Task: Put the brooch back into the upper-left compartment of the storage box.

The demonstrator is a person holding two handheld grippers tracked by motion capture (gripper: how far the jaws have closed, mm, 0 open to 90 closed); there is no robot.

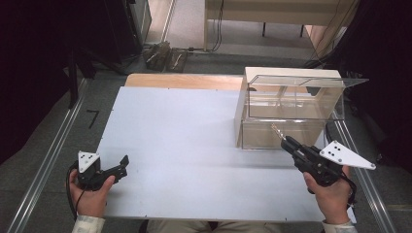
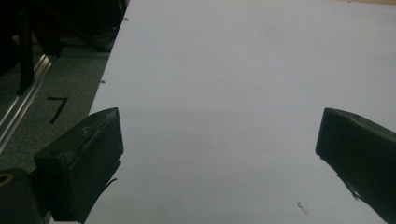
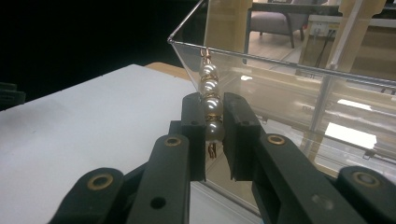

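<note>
Pinching a pearl strand (image 3: 209, 105), our right gripper (image 3: 214, 133) faces the clear box (image 3: 299, 107) just ahead; our left gripper (image 2: 219, 149) gapes wide.

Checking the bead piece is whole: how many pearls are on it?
4, in a row on the pearl strand: the lower two sit between the right gripper jaws, the upper two stick out above them. None seems hidden.
</note>
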